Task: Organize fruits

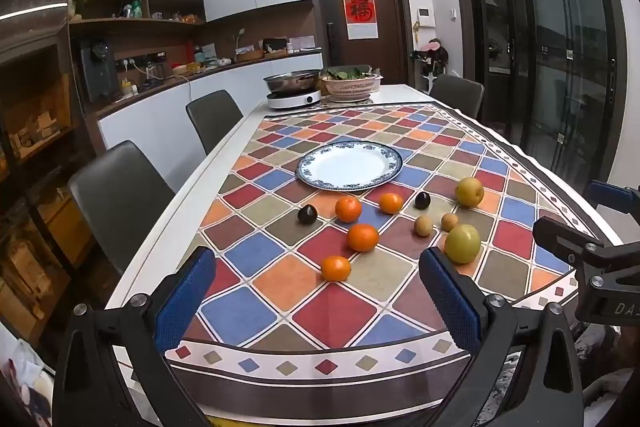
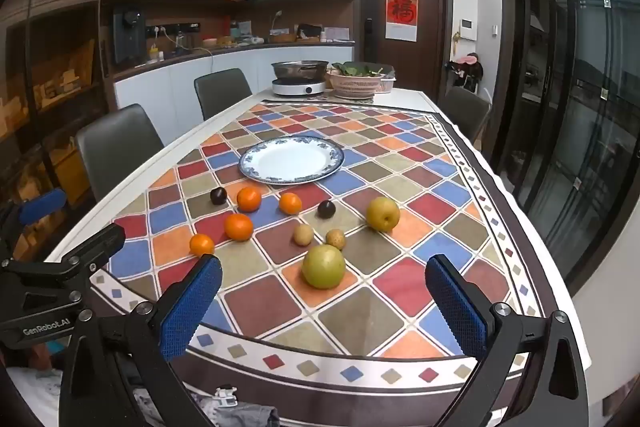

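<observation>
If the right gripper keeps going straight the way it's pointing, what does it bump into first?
Probably the green pear: it lies straight ahead between the right gripper's open fingers, nearest on the tablecloth. Depth is uncertain.

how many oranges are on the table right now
4, all on the tablecloth short of the plate: two just before its rim, one mid-cloth, one nearest the grippers. None look hidden.

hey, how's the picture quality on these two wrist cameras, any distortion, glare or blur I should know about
Left wrist view: strong fisheye bending of the table edge, black corners, fruit sharp, soft glare on the white plate. Right wrist view: same barrel distortion, the glass door bows and carries reflections, the green pear is crisp with a faint shadow, no motion blur.
</observation>
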The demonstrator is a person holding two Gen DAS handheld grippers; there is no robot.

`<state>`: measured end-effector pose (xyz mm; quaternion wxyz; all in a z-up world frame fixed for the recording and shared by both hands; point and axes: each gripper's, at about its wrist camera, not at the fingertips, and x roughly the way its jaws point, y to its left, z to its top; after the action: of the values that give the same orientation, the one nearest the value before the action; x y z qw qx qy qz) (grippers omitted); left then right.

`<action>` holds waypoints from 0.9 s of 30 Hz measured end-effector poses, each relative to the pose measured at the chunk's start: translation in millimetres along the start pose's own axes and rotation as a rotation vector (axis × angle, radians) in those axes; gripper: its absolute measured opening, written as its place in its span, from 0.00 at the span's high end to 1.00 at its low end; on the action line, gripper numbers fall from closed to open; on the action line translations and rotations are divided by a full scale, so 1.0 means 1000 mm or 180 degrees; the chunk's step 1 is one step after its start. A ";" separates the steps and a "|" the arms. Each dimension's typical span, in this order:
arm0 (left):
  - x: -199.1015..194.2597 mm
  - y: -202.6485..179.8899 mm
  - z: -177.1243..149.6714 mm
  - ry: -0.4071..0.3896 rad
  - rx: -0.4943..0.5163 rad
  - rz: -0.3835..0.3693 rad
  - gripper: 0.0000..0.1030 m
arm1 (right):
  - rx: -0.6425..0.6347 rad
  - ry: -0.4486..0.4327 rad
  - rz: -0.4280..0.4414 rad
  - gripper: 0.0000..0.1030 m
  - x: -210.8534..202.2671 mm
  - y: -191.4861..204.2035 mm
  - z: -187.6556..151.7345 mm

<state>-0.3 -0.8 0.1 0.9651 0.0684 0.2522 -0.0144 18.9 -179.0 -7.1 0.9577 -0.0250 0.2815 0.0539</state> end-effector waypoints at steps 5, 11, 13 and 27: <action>-0.002 0.002 -0.003 -0.0002 -0.0032 -0.0086 0.00 | -0.0007 -0.0022 -0.0001 0.00 -0.001 0.001 0.000; 0.004 0.005 -0.002 -0.0013 -0.0062 -0.0103 0.00 | -0.0013 -0.0022 -0.0006 0.00 -0.001 0.001 0.000; 0.002 0.007 -0.001 -0.0014 -0.0074 -0.0093 0.00 | -0.0020 -0.0026 -0.0015 0.00 -0.002 0.001 0.000; -0.007 0.006 0.003 -0.0039 -0.0072 -0.0050 0.00 | -0.0024 -0.0041 -0.0025 0.00 -0.005 0.000 0.001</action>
<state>-4.5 4.7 6.3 0.9672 0.0555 0.2470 -0.0195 15.4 -179.2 -3.6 0.9596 -0.0293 0.2751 0.0514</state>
